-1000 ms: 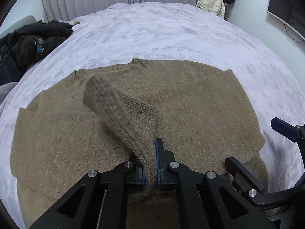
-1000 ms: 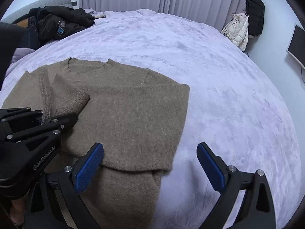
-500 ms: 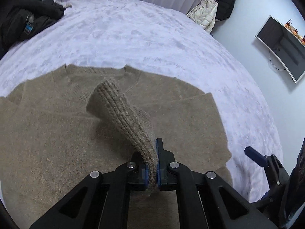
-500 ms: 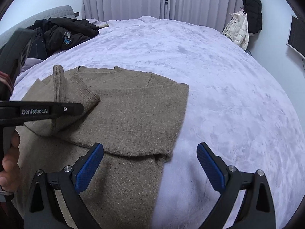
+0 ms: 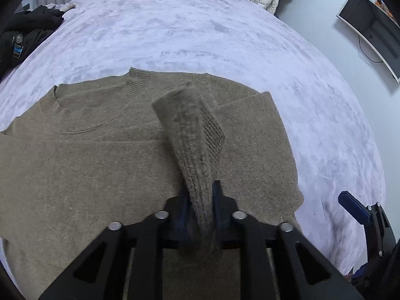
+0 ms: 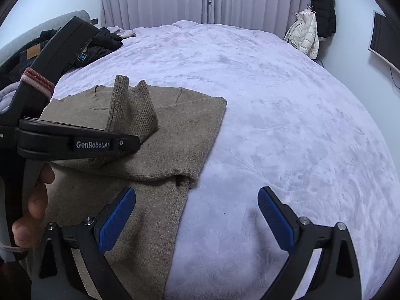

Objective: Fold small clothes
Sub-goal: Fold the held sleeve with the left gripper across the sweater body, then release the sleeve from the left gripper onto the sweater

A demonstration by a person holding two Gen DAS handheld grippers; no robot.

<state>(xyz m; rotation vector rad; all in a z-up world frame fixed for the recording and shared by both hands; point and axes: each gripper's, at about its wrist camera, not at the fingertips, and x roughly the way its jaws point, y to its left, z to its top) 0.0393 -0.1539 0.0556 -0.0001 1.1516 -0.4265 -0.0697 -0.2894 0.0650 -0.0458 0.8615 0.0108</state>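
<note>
A tan knit sweater lies flat on the bed, neck away from me, its right side folded in over the body. One ribbed sleeve cuff stands up from the sweater's middle and runs down between the jaws of my left gripper. Those jaws are opening, and the cuff still sits in the gap, blurred. In the right wrist view a hand holds the left gripper above the sweater beside the raised sleeve. My right gripper is wide open and holds nothing, over the sweater's right edge near its hem.
A lilac plush blanket covers the bed, bare to the right of the sweater. A black jacket lies at the far left. A white coat and a dark one hang at the back right, near a wall screen.
The left gripper's jaws, shut on the cuff before, have parted. The cuff has been carried rightward over the sweater's middle. The right gripper has shifted a little and stays open.
</note>
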